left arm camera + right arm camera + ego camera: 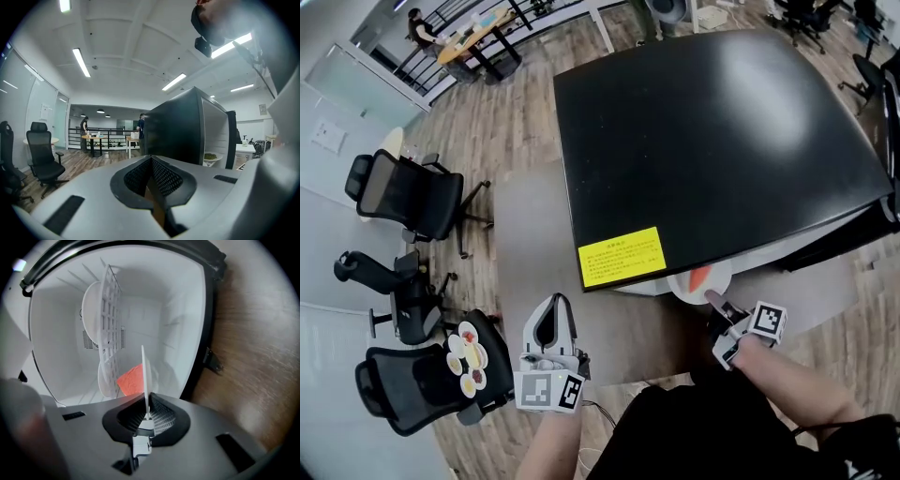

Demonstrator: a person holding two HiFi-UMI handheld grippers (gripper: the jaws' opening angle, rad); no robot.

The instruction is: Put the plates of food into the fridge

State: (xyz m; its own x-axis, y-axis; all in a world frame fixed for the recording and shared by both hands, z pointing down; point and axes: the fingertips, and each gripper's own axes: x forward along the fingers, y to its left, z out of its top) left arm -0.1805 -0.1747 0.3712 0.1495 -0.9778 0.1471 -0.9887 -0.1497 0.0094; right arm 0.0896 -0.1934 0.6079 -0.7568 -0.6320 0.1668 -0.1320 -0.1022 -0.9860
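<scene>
My right gripper (719, 309) (146, 401) is shut on the rim of a white plate (703, 278) (143, 373) carrying a piece of orange food (131, 379). It holds the plate at the mouth of the open black fridge (712, 141), whose white inside (159, 319) has a wire shelf (108, 324). Another white plate (92, 310) rests on that shelf. Off to the left, my left gripper (554, 302) (151, 159) is shut and holds nothing, pointing away from the fridge (180, 131). A further plate of several foods (469, 357) lies on a black office chair (403, 384) at the lower left.
A yellow label (622, 256) sits on the fridge top's near edge. Two more office chairs (403, 197) stand on the wooden floor to the left. Far off, people stand by tables (93, 138) near a railing. The fridge door edge (206, 357) is to the right of the held plate.
</scene>
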